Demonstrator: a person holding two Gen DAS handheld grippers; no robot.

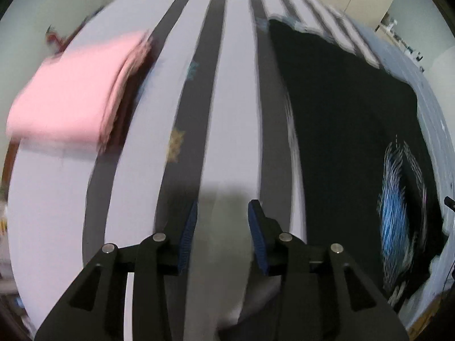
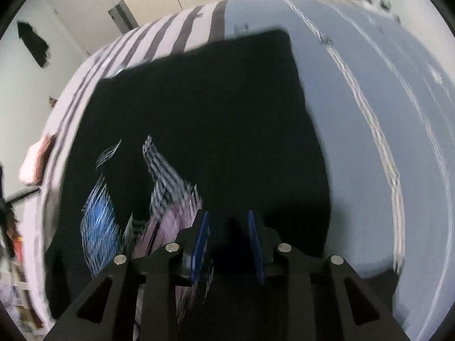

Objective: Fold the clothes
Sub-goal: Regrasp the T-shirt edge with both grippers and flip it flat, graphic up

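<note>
Both grippers hang empty over the bed (image 1: 233, 85): left gripper (image 1: 223, 227) fingers narrowly parted above striped sheet, right gripper (image 2: 227, 236) likewise above the spread black T-shirt (image 2: 213, 113). A hasty, off-edge pinch could bunch the cloth, skewing the fold.

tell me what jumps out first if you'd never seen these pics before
The black garment spread across the bed dominates the right wrist view, its blue, pink and white feathery print just left of the open right gripper. In the left wrist view a folded pink stack sits at the left on the grey-and-dark striped sheet, with the left gripper open and empty over the stripes.
</note>
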